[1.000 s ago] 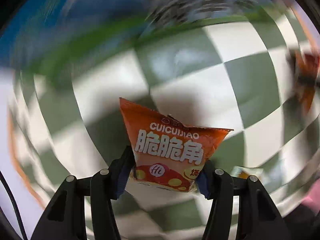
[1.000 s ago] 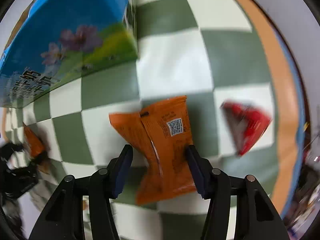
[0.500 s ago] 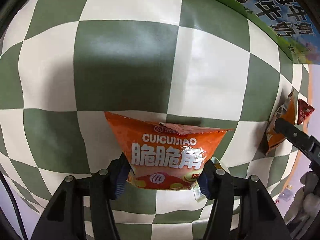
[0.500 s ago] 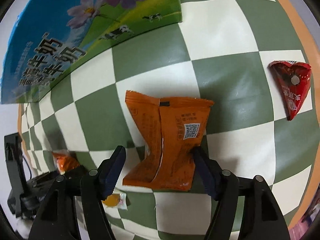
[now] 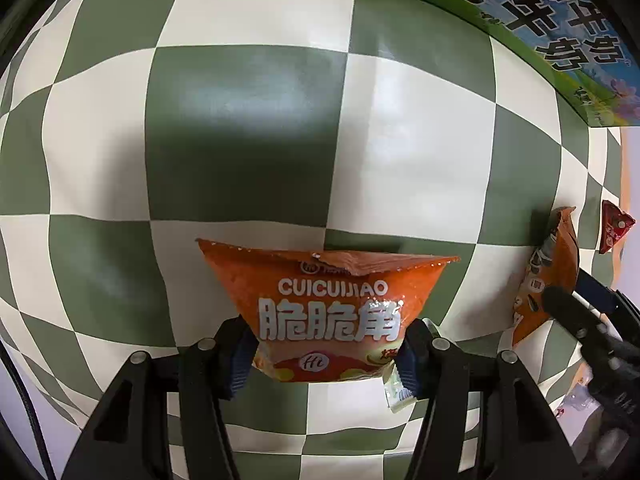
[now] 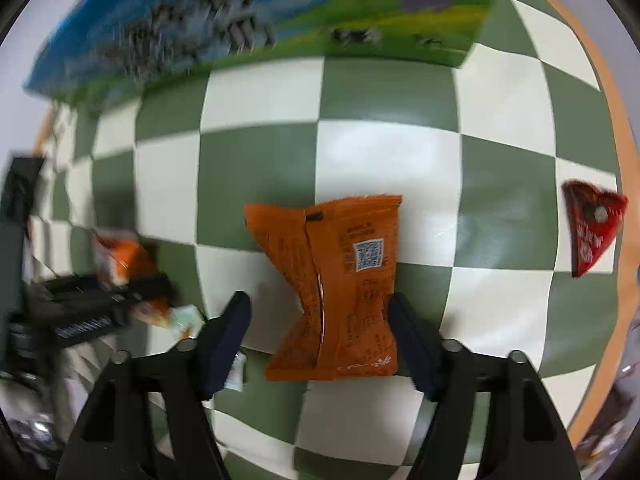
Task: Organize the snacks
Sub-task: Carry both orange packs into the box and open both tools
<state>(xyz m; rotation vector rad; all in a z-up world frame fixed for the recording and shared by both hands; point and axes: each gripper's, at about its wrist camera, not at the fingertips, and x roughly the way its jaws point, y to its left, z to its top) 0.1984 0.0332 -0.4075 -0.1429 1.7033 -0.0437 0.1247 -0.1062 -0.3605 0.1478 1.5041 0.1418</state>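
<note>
The left gripper points down at the worktop and pinches an orange snack packet printed "CUICUIJIAO"; both blue pads press into the packet's lower sides, and its crimped top edge stands away from the camera. Just beside the right-hand finger a small pale wrapper peeks out from under the packet. Beneath lies the green-and-white checked cloth covering the worktop. At the upper right runs the edge of a blue and green printed carton with large dark characters. Far to the right, a second orange packet lies on the cloth with the dark fingers of the other gripper around it, and a small red triangular packet lies just beyond.

The right gripper has its jaws opening. That second orange packet, back side up with a square code showing, lies flat on the cloth between the fingers; the left pad stands clear of it, while the right pad is close against its edge. The red triangular packet lies well apart to the right, near the worktop's tan rim. The carton stands at the far side, blurred. To the left, the other gripper appears with its packet, also blurred.
</note>
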